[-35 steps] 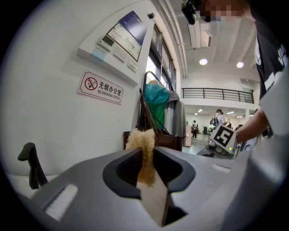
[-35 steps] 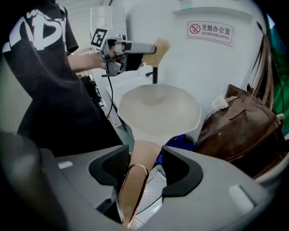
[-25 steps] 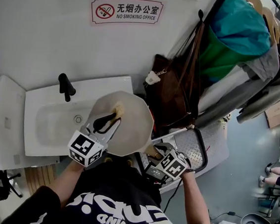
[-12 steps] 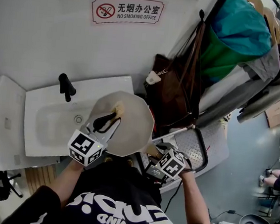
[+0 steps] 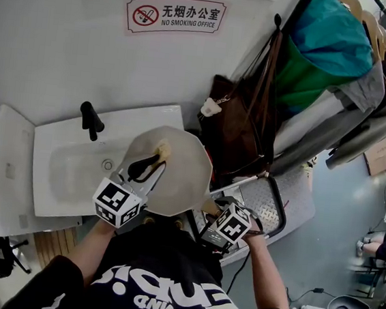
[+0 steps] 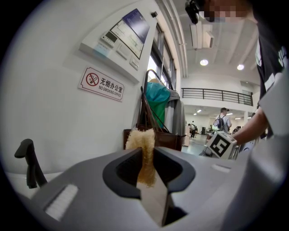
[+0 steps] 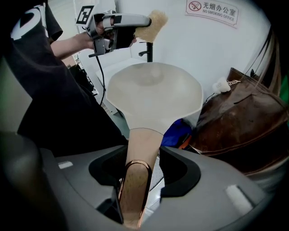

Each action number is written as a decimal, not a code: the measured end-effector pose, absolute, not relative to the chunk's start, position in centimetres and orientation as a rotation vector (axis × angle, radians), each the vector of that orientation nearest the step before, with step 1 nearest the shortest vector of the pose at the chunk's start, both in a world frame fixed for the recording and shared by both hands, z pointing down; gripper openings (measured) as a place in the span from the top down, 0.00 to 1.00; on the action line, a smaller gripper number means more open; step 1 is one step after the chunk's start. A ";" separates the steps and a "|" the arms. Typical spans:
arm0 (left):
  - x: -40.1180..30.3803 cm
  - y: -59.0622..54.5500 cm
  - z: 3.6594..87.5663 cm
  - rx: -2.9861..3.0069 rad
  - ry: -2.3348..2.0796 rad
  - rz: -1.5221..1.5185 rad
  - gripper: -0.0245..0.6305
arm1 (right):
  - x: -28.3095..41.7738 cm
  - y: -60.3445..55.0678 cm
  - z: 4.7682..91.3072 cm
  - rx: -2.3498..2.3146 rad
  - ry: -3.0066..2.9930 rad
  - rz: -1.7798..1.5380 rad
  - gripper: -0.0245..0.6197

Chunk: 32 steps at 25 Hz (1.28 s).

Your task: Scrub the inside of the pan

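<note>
Beige pan (image 5: 177, 177) sits mid-frame, your right gripper (image 7: 142, 152) clamped on its handle (image 7: 134, 189); your left gripper (image 6: 145, 153) pinches a tan scrubber (image 6: 140, 137) over it.

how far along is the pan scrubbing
Done: right claw grips the pan handle, left claw grips the fibrous scrubber. In hand: scrubber held above the pan, clear of its inside. Left: the scrubbing itself; the inside shows no suds.
</note>
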<state>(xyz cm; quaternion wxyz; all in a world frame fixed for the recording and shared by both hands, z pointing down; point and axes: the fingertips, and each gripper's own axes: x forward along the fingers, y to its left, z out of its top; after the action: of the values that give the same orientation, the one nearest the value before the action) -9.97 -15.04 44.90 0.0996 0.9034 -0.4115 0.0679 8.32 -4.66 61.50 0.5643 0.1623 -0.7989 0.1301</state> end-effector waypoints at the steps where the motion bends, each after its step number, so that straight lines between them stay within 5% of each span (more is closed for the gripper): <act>1: -10.0 -15.0 44.9 2.671 -1.215 0.201 0.85 | 8.3 -4.7 61.5 0.382 -1.873 0.307 0.63; 32: 2.3 -8.4 57.7 2.738 -0.253 0.848 0.85 | 8.1 -4.9 61.4 0.353 -1.868 0.315 0.63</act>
<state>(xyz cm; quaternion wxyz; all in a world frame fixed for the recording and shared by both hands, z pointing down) 2.29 -8.44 57.75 0.1316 0.9433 -0.0872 0.2921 8.06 -4.91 61.43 0.5705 0.1504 -0.7962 0.1344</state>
